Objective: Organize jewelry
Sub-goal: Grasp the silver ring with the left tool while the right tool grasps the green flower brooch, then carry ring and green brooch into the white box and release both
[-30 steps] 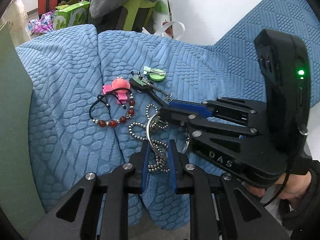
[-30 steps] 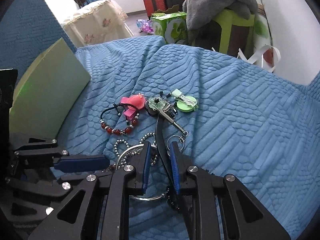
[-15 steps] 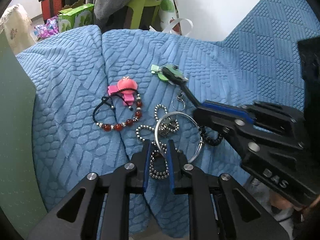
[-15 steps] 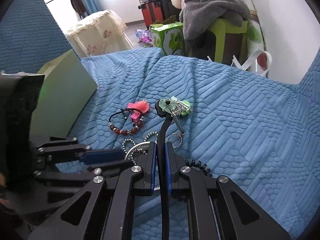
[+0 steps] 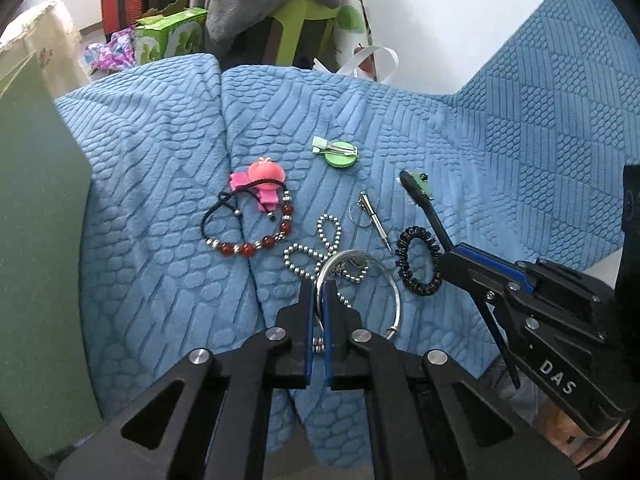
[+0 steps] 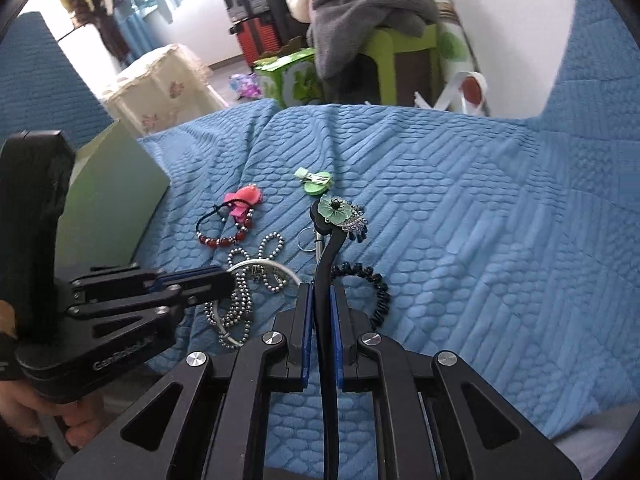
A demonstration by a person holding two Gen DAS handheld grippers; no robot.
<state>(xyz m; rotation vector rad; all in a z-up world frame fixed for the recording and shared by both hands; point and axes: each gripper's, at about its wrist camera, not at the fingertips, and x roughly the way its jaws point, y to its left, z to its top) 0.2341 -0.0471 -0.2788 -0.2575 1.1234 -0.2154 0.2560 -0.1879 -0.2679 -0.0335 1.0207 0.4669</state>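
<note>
My left gripper (image 5: 319, 286) is shut on a silver bangle (image 5: 394, 288), which lies over a silver ball chain (image 5: 332, 236) on the blue sofa cover. My right gripper (image 6: 321, 292) is shut on a black hair stick with a green flower ornament (image 6: 338, 210) at its tip, held above the cover; the stick also shows in the left wrist view (image 5: 428, 206). A red bead bracelet (image 5: 256, 236), a pink hair clip (image 5: 264, 182), a green hair clip (image 5: 340, 152), a small metal pin with a ring (image 5: 370, 214) and a black coil hair tie (image 5: 418, 260) lie around them.
A pale green board (image 5: 36, 208) stands at the left edge of the sofa. Behind the sofa are a green stool with grey clothes (image 6: 372, 20), a green box (image 6: 288, 76) and a red suitcase (image 6: 256, 36). The sofa back (image 5: 560, 60) rises at right.
My left gripper has closed on the bangle. My right gripper has closed on the hair stick and carried it to the right, away from the green clip, uncovering the metal pin and black hair tie.
</note>
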